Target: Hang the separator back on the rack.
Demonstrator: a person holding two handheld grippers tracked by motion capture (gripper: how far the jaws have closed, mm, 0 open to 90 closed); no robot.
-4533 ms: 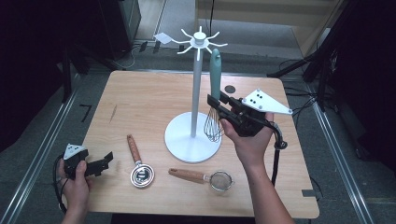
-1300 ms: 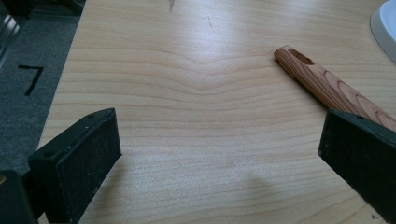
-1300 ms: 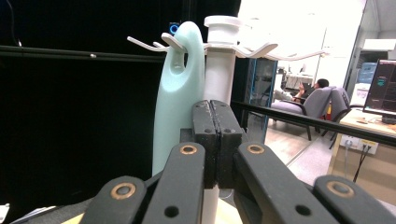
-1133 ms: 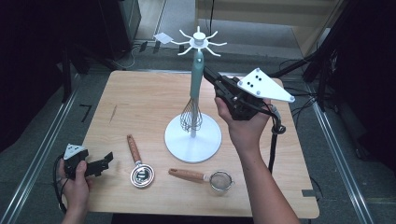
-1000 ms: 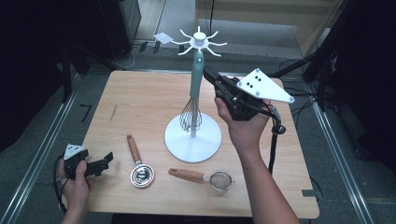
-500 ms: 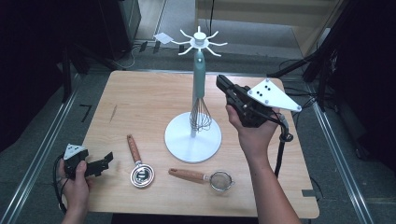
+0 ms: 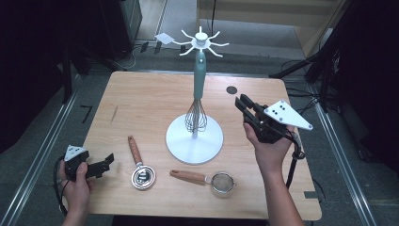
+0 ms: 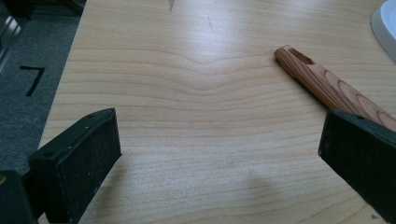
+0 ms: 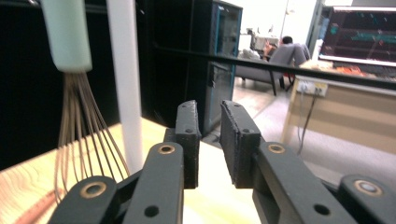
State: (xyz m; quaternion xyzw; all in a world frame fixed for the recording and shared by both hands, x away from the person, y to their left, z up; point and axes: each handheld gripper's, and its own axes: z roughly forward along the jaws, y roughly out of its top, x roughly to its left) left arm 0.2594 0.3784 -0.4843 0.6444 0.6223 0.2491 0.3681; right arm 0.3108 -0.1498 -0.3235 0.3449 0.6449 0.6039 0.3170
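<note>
The left hand-held gripper (image 7: 107,163) is held wide over the desk (image 7: 141,106), empty. The right hand-held gripper (image 7: 245,106) — jaws just parting, narrow, nothing between — is beside the whisk (image 7: 196,104), hung on the stand (image 7: 194,140).

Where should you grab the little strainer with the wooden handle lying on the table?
Best guess: grip the small mesh strainer by its brown wooden handle, coming from straight above with the jaws across it. The handle lies flat on the light wooden table, straight and slim, with bare table on both sides, while the round mesh bowl is wider and looks easier to dent.
</note>
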